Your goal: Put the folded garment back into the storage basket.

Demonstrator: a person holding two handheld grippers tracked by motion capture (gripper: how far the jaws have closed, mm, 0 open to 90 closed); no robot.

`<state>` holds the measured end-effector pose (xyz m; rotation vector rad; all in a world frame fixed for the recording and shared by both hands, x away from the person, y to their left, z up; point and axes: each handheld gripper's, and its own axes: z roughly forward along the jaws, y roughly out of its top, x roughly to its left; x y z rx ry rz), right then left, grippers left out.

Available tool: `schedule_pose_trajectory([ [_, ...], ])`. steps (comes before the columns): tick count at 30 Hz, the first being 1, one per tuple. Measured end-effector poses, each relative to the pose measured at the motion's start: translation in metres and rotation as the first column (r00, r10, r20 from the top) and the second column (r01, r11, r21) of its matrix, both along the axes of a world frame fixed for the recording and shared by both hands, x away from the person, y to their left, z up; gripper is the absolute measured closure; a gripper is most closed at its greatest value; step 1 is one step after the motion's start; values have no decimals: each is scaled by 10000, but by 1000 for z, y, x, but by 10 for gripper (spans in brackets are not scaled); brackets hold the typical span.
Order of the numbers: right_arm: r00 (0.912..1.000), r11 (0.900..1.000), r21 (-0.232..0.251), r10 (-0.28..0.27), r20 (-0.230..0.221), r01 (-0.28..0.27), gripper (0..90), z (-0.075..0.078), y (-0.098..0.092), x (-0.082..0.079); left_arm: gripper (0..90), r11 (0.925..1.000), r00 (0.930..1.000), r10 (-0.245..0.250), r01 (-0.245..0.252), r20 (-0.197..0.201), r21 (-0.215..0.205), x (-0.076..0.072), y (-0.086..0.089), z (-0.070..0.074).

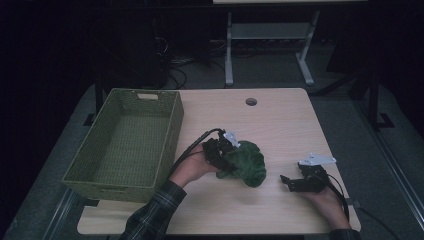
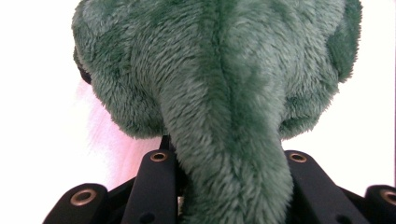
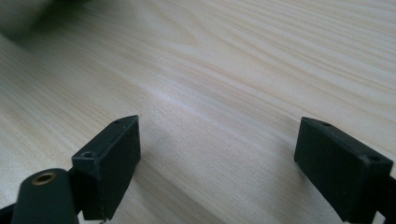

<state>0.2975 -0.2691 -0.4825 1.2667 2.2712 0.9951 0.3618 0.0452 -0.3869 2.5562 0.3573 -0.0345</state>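
A green plush toy (image 1: 248, 163) is near the middle of the wooden table (image 1: 280, 120), and my left gripper (image 1: 225, 157) is shut on its left side. In the left gripper view the plush toy (image 2: 219, 84) bulges out between the two black jaws, pinched low at the left gripper (image 2: 233, 186). I cannot tell whether the toy touches the tabletop. My right gripper (image 1: 286, 181) rests at the table's right front, pointing left. In its own view the right gripper (image 3: 217, 163) stands open over bare wood (image 3: 233, 70), with nothing between the fingers.
A green woven basket (image 1: 172, 125) with nothing in it stands on the table's left side, close to the left hand. A round cable hole (image 1: 251, 101) sits near the far edge. Beyond the table are desk legs (image 1: 229, 55) and cables on the dark floor.
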Motion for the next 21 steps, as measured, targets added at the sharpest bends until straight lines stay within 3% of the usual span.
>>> schedule_pose_trajectory([
  [9,9992,9993,-205,-330,-239,325,4,-1,1,3,682,9995,9994,316,-317,116,41,0,11,23],
  [21,9988,9991,-183,-391,-279,386,3,-1,1,4,681,9966,9962,815,-812,321,-97,2,36,56],
])
